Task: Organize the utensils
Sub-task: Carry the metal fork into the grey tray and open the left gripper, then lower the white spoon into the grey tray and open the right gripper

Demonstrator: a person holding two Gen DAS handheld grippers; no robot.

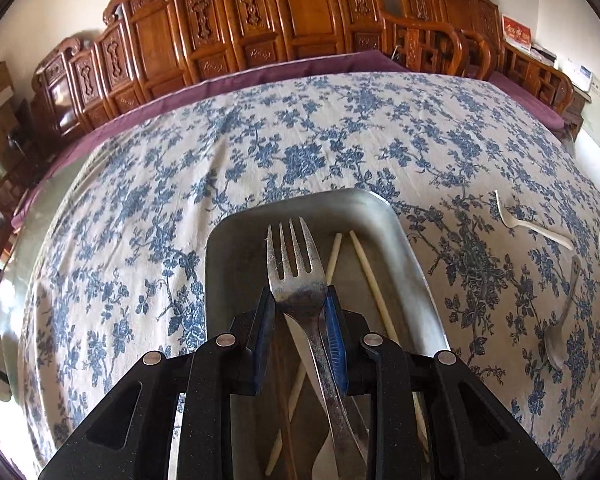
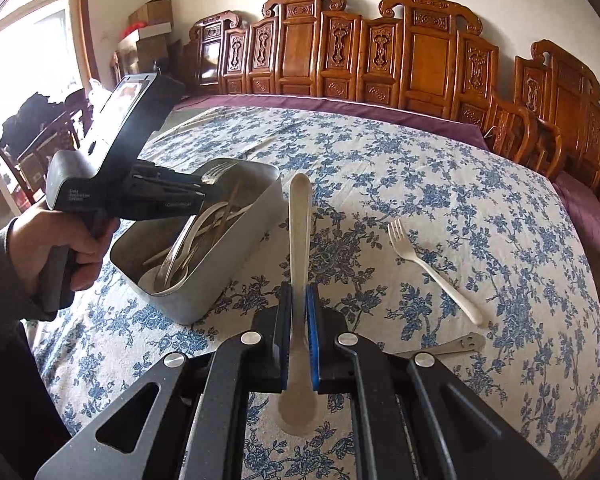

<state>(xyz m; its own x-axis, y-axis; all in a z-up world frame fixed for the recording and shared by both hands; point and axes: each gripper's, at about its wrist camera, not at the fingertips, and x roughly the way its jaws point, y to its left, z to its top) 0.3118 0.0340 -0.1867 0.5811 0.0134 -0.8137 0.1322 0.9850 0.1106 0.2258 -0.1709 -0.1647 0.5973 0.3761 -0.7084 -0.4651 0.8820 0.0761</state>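
My left gripper is shut on a metal fork, tines pointing away, held over the metal tray. Pale chopsticks and other utensils lie in the tray under the fork. My right gripper is shut on a cream plastic spoon, its handle pointing forward and its bowl back between the fingers. From the right wrist camera, the left gripper reaches into the tray, which holds several utensils. A cream plastic fork and a metal spoon handle lie on the cloth to the right.
A blue floral tablecloth covers the table. Carved wooden chairs line the far side. A person's hand and dark sleeve hold the left gripper. On the cloth right of the tray lie a plastic fork and a metal spoon.
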